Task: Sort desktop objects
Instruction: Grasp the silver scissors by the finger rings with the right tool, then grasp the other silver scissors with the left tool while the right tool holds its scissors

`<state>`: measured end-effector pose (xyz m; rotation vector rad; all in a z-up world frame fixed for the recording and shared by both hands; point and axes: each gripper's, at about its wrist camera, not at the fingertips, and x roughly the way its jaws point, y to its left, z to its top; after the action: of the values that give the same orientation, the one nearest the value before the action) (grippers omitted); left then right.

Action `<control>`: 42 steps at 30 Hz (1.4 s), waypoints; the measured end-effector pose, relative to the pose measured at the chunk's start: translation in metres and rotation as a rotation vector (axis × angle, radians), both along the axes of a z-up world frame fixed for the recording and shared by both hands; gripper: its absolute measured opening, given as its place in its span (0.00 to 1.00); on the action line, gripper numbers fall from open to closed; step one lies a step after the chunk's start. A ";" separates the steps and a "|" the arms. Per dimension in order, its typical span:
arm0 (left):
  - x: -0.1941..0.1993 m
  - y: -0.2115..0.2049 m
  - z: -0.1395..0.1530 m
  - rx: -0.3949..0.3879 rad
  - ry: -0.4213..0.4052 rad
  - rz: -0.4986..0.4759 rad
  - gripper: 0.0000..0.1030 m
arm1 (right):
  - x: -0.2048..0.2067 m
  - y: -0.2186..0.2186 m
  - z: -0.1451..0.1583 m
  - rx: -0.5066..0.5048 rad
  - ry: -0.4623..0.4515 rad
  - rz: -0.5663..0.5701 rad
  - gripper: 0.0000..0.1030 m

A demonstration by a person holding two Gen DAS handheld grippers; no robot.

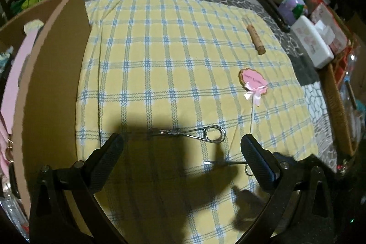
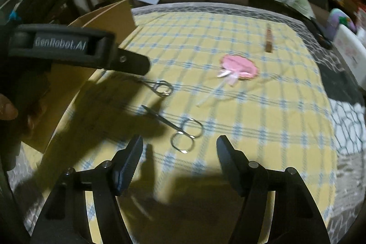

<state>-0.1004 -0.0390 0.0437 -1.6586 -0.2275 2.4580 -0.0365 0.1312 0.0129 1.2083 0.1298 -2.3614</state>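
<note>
On the tabletop's yellow-and-blue checked cloth (image 1: 160, 49) lie a steel spring-handled clipper (image 1: 194, 132) and small steel scissors (image 2: 180, 132) nearer; a pink birthday cake topper with ribbon (image 1: 252, 81) and a brown wooden stick (image 1: 255, 39) lie farther right; a cardboard box (image 1: 57, 74) stands left; the left hand-held gripper (image 1: 181, 148) hangs spread, empty, above the clipper; the right hand-held gripper (image 2: 179, 148) is spread around the scissors' loops, not pinching.

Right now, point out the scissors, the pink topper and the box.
scissors (image 2: 183, 132), right wrist view, pivot by the loops
pink topper (image 2: 240, 65), right wrist view, pink face
box (image 1: 52, 74), left wrist view, side wall
</note>
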 end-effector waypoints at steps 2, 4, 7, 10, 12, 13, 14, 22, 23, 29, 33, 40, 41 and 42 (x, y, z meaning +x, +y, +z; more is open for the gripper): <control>-0.001 -0.005 -0.001 0.019 -0.009 0.013 1.00 | -0.004 -0.008 -0.006 0.010 -0.008 0.019 0.65; -0.002 -0.008 -0.002 0.032 -0.016 0.008 0.99 | -0.006 -0.014 -0.010 0.024 0.008 0.032 0.66; -0.003 -0.007 -0.002 0.024 -0.022 -0.001 0.99 | -0.007 -0.017 -0.012 0.031 0.028 0.043 0.65; -0.005 -0.003 -0.004 0.005 -0.028 -0.008 0.99 | -0.005 -0.018 -0.012 0.093 0.058 0.032 0.39; -0.007 0.000 -0.005 0.001 -0.028 -0.019 0.99 | -0.006 -0.011 -0.012 0.068 0.047 0.024 0.32; -0.007 0.002 -0.005 -0.009 -0.024 -0.031 0.99 | -0.007 -0.006 -0.011 0.044 0.033 0.017 0.30; -0.008 0.006 -0.005 -0.030 -0.021 -0.053 1.00 | -0.006 -0.002 -0.011 0.032 0.027 0.009 0.30; -0.008 0.045 -0.018 -0.246 -0.012 -0.313 0.99 | -0.006 0.034 -0.003 -0.033 -0.032 -0.052 0.29; -0.006 0.050 -0.021 -0.289 -0.004 -0.341 0.98 | -0.006 0.040 -0.001 -0.052 -0.037 -0.068 0.29; -0.005 0.059 -0.029 -0.332 0.021 -0.404 0.84 | -0.007 0.067 0.005 -0.107 -0.060 -0.127 0.06; -0.008 0.060 -0.027 -0.240 0.018 -0.415 0.55 | -0.009 0.072 0.004 -0.105 -0.089 -0.139 0.06; -0.013 0.061 -0.019 -0.175 0.028 -0.362 0.21 | 0.003 0.059 0.016 -0.082 -0.024 -0.045 0.57; -0.014 0.059 -0.017 -0.154 0.025 -0.343 0.21 | 0.003 0.056 0.015 -0.073 -0.023 -0.032 0.57; -0.016 0.055 -0.015 -0.126 0.025 -0.330 0.21 | 0.003 0.053 0.014 -0.060 -0.022 -0.022 0.57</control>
<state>-0.1160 0.0164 0.0290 -1.5645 0.1934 2.2806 -0.0332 0.1839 0.0273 1.2123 0.0379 -2.3526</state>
